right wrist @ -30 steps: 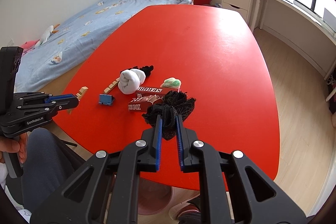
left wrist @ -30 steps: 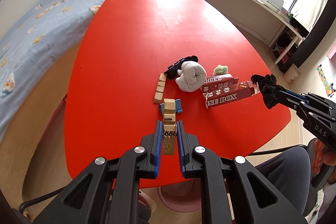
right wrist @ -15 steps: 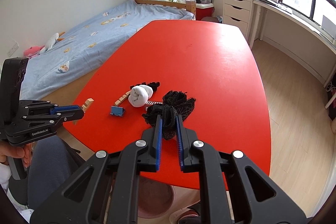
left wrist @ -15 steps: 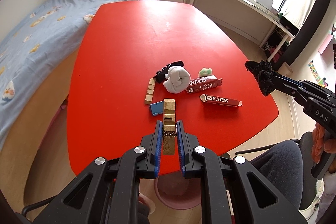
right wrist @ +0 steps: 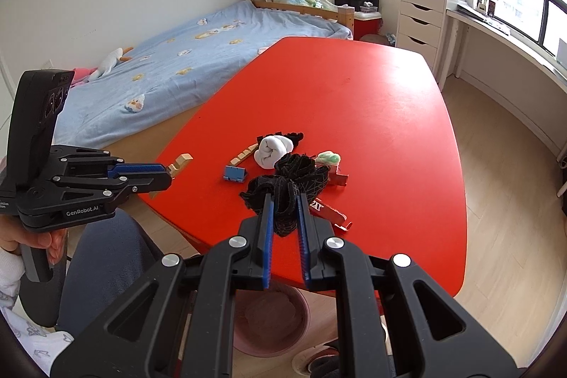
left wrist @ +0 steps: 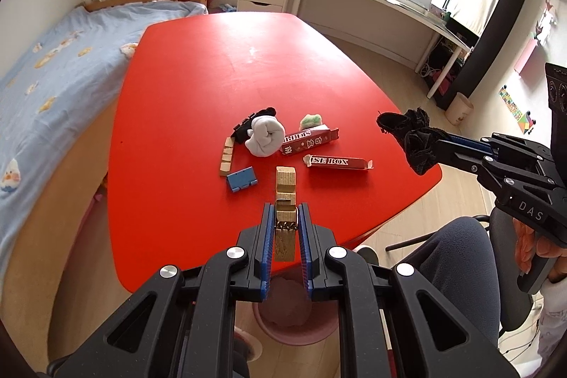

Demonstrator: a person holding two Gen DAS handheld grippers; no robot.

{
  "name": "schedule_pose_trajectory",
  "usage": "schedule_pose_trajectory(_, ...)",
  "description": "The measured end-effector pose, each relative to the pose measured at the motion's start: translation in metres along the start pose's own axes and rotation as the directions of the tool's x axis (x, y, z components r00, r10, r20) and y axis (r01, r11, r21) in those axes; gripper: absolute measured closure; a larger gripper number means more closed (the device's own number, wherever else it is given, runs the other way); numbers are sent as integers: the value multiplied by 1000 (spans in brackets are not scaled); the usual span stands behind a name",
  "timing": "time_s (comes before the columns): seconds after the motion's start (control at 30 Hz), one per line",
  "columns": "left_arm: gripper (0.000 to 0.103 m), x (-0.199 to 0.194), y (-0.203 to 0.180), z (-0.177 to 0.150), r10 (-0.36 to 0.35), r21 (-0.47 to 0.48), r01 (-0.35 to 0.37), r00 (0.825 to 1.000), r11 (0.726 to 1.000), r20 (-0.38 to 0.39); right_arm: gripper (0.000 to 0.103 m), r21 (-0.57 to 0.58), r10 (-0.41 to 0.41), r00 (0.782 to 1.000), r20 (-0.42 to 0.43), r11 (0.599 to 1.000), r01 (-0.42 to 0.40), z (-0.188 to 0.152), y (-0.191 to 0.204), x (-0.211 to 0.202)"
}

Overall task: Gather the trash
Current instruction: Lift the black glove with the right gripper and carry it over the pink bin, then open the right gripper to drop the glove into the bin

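A wooden clothespin is clamped between the blue pads of the left gripper, jaws nearly closed on it, its free end pointing forward over the near edge of the red table. From the right wrist view the same clothespin is seen sticking out of the left gripper, held in the air just off the table's near-left edge. A crumpled black mesh wad is pinched in the right gripper, jaws fully closed on it, the bulk of it bunched ahead of the fingertips. In the left wrist view the wad is seen held above the table's right edge by the right gripper.

Left on the table, grouped near the front: a rolled white sock, a black item just behind and touching it, a strip of pale wooden blocks to its left, a small blue piece near that strip, a green-white fluffy ball, and two dark red cartons, one lying closer to the front edge.

A pink bin is seen on the floor under the table's near edge, below both grippers. The handles are gripped by a person's hands, the left hand visible at the frame edge. A bed with a blue cover lies beyond the table to the left.
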State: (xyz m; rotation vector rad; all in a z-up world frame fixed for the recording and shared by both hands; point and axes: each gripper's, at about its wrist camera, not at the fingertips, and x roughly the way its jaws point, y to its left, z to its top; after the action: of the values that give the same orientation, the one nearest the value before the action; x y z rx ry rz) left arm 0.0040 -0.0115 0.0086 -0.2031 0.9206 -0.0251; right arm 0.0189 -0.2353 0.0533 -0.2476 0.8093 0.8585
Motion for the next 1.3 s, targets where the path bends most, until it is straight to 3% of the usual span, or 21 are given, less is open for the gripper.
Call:
schedule_pose_trajectory(0.57,89,-19,-19,-29,-52,58,53,999,997,-14,91,-4,32,999,-44,999,-32,-37,19,-24)
schedule_pose_trajectory(1.3,89,-18,-34,-56,-109,72,115,991,991,-74,88,23,87,991,-106,996,-85,-65,31,-20)
